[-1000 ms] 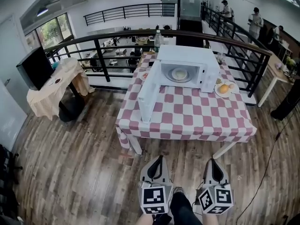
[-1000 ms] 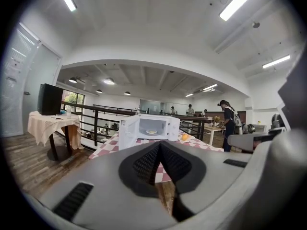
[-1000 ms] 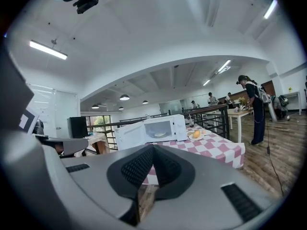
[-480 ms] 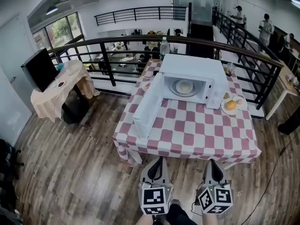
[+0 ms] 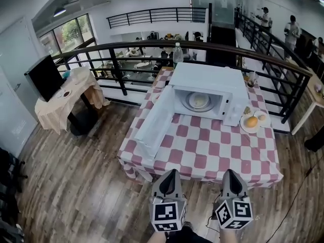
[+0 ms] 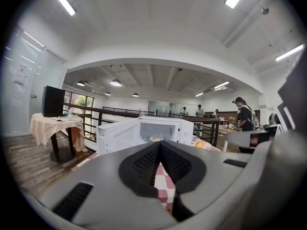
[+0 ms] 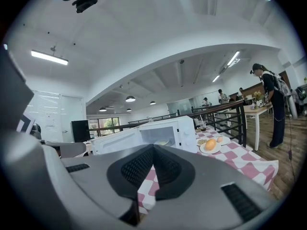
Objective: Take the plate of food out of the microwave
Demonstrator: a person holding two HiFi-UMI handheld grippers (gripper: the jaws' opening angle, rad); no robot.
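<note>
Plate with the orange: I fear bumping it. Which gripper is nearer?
Right. The right gripper is off the table's near edge, roughly in line with the plate with the orange; the left gripper is off the same edge further left, facing the microwave door.

Office mezzanine — railing (image 5: 147, 43), desks below (image 5: 136, 63), ceiling lights (image 5: 60, 11).

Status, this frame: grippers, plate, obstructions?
Left gripper, right gripper shut, empty, short of table. Plate of food inside microwave, door open. Nothing blocking.
</note>
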